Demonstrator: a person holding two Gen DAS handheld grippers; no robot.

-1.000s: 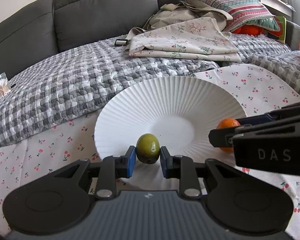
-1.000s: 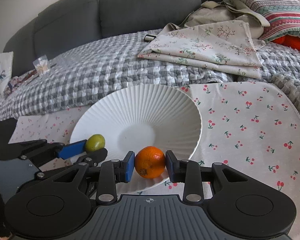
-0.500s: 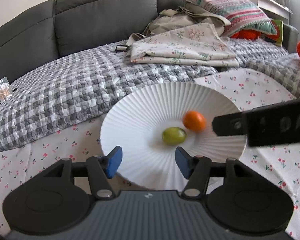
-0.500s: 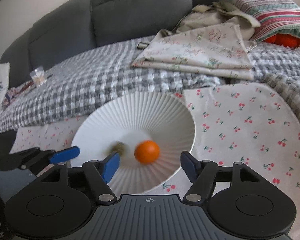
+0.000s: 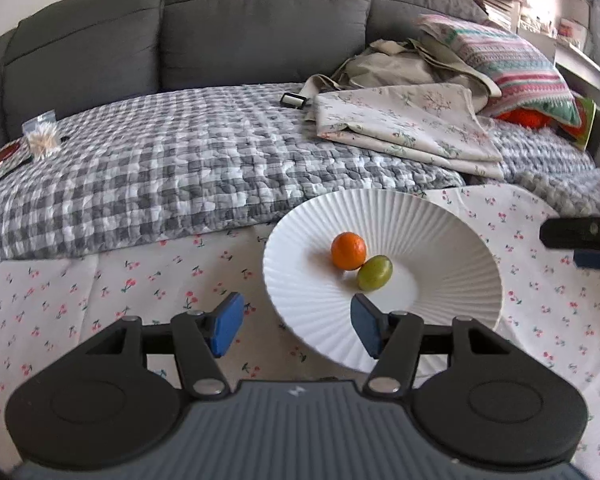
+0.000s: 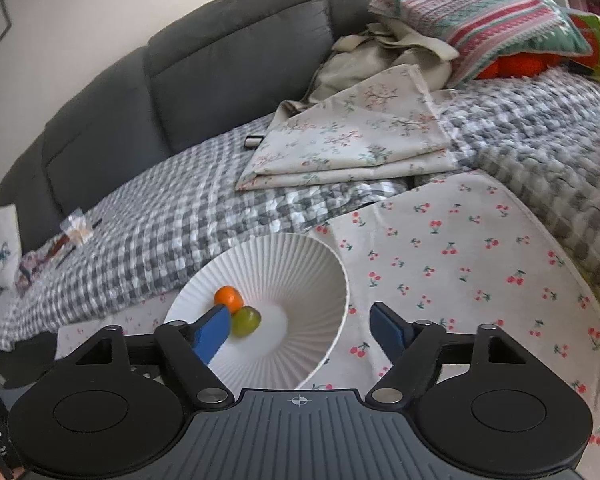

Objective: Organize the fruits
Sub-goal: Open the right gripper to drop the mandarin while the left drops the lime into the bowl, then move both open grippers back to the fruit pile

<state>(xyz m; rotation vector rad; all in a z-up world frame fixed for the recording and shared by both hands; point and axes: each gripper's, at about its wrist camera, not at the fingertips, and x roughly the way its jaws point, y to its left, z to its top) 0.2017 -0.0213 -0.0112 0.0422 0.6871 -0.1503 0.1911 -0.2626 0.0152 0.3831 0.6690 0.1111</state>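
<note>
A small orange point(image 5: 348, 251) and a green fruit point(image 5: 375, 272) lie touching each other in the middle of a white ribbed plate point(image 5: 452, 236) on a cherry-print cloth. My left gripper point(image 5: 296, 330) is open and empty, held back from the plate's near left rim. My right gripper point(image 6: 300, 330) is open and empty, above the plate's near right side; the orange point(image 6: 228, 298), the green fruit point(image 6: 245, 321) and the plate point(image 6: 300, 264) show beyond it. The right gripper's finger tip shows at the right edge of the left wrist view point(image 5: 580, 236).
The cherry-print cloth point(image 5: 100, 292) lies over a grey checked blanket point(image 5: 160, 176) on a dark grey sofa. Folded floral fabric point(image 5: 404, 124), a striped pillow point(image 5: 512, 60) and an orange cushion lie at the back right. A small packet point(image 5: 40, 136) sits far left.
Both grippers opened and let the green fruit and the orange drop into the plate, then drew back. The two fruits rolled together in the plate's middle.
</note>
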